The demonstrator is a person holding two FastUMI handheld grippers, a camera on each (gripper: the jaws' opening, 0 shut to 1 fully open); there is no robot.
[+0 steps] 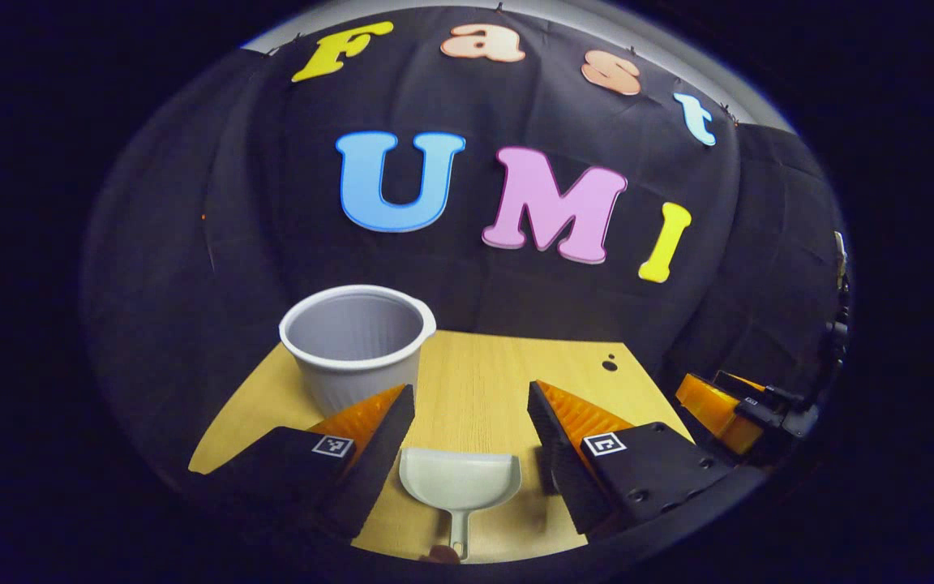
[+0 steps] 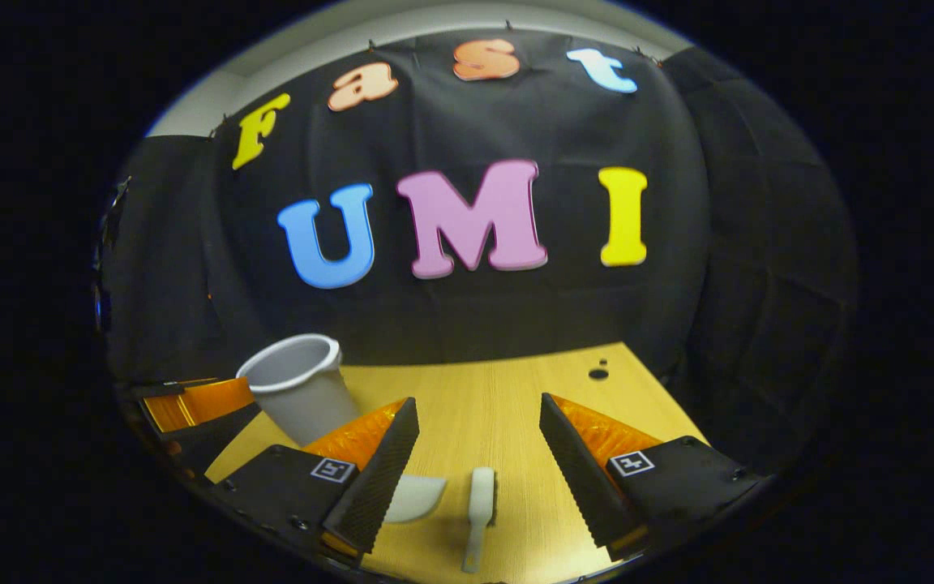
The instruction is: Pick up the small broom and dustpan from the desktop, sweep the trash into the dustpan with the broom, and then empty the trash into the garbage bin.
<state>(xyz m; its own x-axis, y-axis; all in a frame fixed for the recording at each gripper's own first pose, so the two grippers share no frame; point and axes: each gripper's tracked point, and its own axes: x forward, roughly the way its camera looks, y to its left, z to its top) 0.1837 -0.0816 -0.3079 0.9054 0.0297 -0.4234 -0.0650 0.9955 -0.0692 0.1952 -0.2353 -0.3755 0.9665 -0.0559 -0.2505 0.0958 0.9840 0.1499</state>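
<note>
**Both claws spread wide above the desk, nothing held**

Left gripper (image 1: 471, 414) hangs over the desktop (image 1: 475, 365) with its two fingers set far apart, gripping nothing; the right gripper (image 2: 479, 426) does the same in its own view, fingers splayed and clamped on nothing; in the left gripper view the right gripper also shows off at the right edge past the desk, and in the right gripper view the left gripper sits at the left edge just beside the bin.

Taking the garbage bin (image 1: 356, 345) as the landmark: the wooden desktop spreads out beneath and around it, running back to the black cloth wall behind; the bin itself is a pale ribbed tub, standing upright toward the rear left part of the desk, mouth open; in the left gripper view its lower side is partly covered by that gripper's left finger.

Nearer the viewer than the bin and a little to its right lies the white dustpan (image 1: 460, 483), flat on the desk, handle pointing toward the front edge, seen between the left gripper's fingers but not touched by them; further right of the bin again, just beside the dustpan, lies the small white broom (image 2: 479, 507), lengthwise, apart from the right gripper's fingers.

Two small dark holes (image 2: 598, 371) mark the desk's far right part, well apart from the bin.
</note>
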